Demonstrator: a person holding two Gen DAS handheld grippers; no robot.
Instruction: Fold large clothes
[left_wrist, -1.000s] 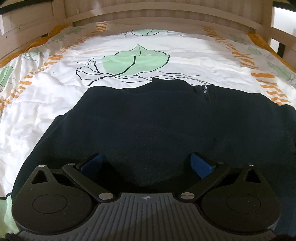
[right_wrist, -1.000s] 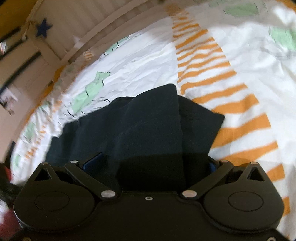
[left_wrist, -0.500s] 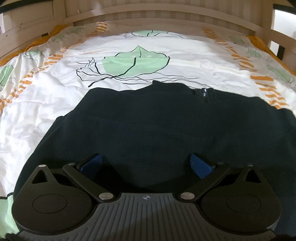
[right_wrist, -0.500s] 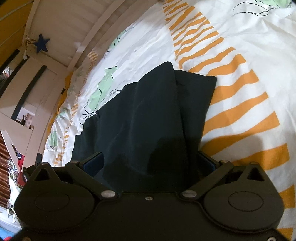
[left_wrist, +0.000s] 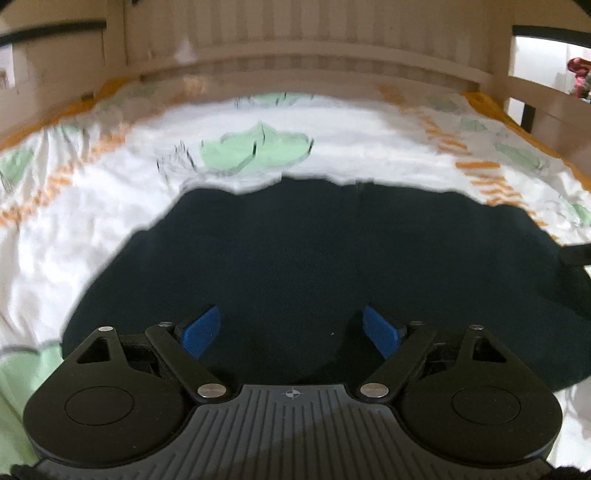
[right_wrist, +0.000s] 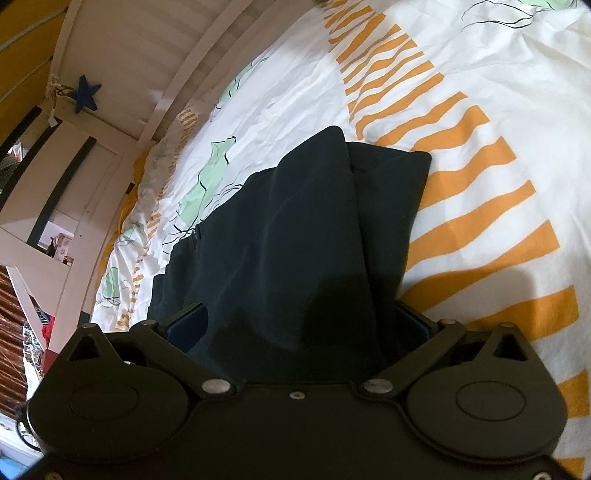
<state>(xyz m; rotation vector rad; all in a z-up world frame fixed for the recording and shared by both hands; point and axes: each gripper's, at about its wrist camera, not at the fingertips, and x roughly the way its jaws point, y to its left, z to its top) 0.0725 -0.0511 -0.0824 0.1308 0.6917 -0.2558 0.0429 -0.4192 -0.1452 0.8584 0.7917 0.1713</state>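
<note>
A dark sweater (left_wrist: 295, 258) lies spread on the quilt (left_wrist: 74, 229) (white, with green leaves and orange stripes), its collar toward the headboard (left_wrist: 295, 48). The left gripper (left_wrist: 291, 332) hangs over the sweater's near edge, its 2 blue pads (left_wrist: 201, 330) spread wide with nothing between them. In the right wrist view, the right gripper (right_wrist: 299, 325) has a fold of the sweater (right_wrist: 295, 229) bunched between its 2 fingers, which stand wide apart; whether they press the cloth I cannot tell. A blue star (right_wrist: 85, 93) hangs on the bed frame.
</note>
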